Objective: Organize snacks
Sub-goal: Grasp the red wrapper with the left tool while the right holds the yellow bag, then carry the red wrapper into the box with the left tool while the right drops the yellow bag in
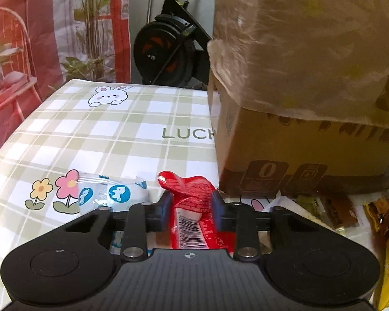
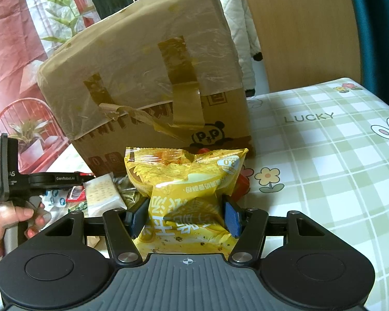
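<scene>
Two snacks are clamped: left gripper (image 1: 189,208) squeezes a red packet (image 1: 192,207), right gripper (image 2: 185,213) a yellow bag (image 2: 186,181); more lie near the cardboard box (image 2: 147,77).

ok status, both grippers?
Left gripper closed on red packet. Right gripper clamped on yellow bag. Taped box right behind both, flaps look shut. Loose snacks, blue-white packet on table.

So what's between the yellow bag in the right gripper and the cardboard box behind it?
In the right wrist view, a red packet peeks out between the yellow bag and the cardboard box; otherwise hidden.
</scene>
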{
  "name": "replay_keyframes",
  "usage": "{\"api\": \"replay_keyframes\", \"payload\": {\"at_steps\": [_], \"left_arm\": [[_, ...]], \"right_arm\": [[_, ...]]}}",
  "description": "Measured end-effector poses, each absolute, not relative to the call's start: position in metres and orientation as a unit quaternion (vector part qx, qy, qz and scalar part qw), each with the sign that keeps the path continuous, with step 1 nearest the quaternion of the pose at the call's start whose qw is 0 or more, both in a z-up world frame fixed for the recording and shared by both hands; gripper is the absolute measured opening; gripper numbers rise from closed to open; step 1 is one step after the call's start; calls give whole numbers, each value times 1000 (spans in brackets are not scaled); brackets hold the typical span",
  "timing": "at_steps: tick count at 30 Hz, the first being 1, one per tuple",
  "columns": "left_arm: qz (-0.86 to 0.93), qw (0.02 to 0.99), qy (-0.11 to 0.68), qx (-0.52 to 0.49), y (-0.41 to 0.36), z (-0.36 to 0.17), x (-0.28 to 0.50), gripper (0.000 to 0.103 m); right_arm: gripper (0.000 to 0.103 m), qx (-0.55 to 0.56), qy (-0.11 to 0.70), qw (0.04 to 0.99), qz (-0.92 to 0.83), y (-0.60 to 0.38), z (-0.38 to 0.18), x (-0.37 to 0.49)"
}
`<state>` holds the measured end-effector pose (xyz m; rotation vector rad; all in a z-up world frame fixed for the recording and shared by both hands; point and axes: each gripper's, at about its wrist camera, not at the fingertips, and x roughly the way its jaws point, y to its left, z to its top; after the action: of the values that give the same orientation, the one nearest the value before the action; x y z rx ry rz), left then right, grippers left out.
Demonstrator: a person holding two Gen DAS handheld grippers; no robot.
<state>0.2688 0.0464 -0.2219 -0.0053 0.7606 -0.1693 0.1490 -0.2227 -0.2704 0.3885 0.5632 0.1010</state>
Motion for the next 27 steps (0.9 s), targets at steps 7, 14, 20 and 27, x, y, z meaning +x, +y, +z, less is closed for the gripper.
{"api": "replay_keyframes", "payload": {"at_steps": [7,14,20,27], "left_arm": [[-103,930,352,22,47,-208,245,27],[-118,935,335,20,47,-189,221,25],[-135,942,305,26,42,-166,203,25],[-159,950,266,32,32,-138,180,25]], "right_arm": [[56,195,276,940,48,-223,-269,146],[56,191,266,943,51,-221,-260,139],[56,185,251,949,52,-220,-246,129],[56,178,220,958,53,-222,-221,111]]}}
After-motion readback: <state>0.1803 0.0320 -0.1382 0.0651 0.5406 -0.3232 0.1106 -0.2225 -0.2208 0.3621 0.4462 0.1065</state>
